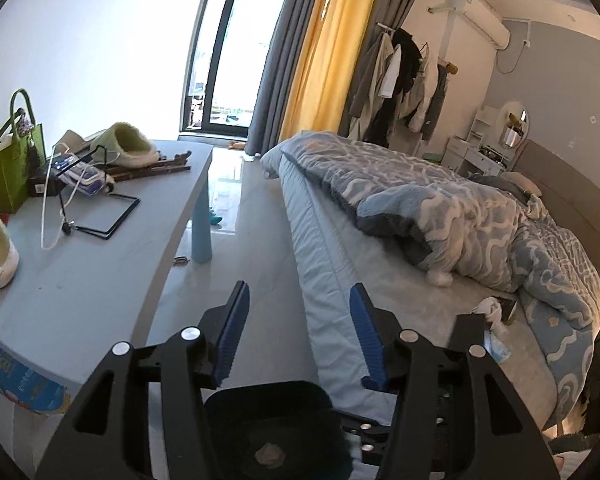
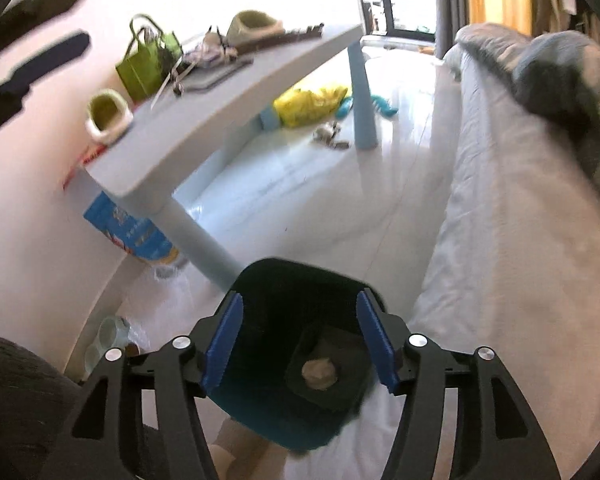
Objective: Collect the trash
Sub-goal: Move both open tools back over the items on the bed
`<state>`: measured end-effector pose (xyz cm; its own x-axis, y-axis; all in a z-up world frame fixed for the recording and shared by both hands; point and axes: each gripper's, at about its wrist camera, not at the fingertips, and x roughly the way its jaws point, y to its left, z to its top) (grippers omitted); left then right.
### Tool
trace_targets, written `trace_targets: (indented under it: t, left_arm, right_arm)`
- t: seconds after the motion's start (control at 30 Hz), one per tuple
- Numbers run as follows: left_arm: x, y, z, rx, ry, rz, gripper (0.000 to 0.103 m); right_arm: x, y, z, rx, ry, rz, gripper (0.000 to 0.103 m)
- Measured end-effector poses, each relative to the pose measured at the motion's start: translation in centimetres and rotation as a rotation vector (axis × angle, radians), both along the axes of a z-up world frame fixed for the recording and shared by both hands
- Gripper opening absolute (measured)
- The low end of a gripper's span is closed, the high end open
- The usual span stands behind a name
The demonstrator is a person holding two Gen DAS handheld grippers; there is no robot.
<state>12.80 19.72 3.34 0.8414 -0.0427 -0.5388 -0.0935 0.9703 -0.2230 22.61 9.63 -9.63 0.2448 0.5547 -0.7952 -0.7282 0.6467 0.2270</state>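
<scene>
A dark blue bin [image 2: 268,408] stands on the floor between the table and the bed, with a crumpled beige wad [image 2: 319,374] lying at its bottom. My right gripper [image 2: 300,298] hangs above the bin's mouth, open, with nothing between its blue pads. My left gripper [image 1: 300,292] is open and empty too, pointing along the gap between table and bed. The same bin [image 1: 276,408] and wad [image 1: 270,456] show below it. Blurred dark fingers [image 2: 40,44] of the left gripper cross the right wrist view's top left. A white crumpled tissue [image 1: 490,308] and a blue packet [image 1: 498,348] lie on the bed.
A grey table [image 1: 100,280] at the left carries two green slippers [image 1: 128,144], a green bag [image 1: 14,160], cables and a wire stand. The bed [image 1: 380,280] with a blue quilt fills the right. A yellow bag [image 2: 312,100] and small scraps [image 2: 328,134] lie under the table.
</scene>
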Motion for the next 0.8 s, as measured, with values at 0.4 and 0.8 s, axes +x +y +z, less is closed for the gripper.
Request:
trace_targets:
  t: [0.4,0.8]
  left_arm:
    - [2.3,-5.6,0.3,-0.006,0.003,-0.060,0.063]
    - [4.9,-11.7,-0.6,-0.027,0.026,-0.129,0.070]
  right_arm:
    - [0.9,-8.1,4.3,0.006,-0.139,-0.095,0.070]
    - [3.2,-17.0,6.6,0.010,-0.207,-0.223,0.074]
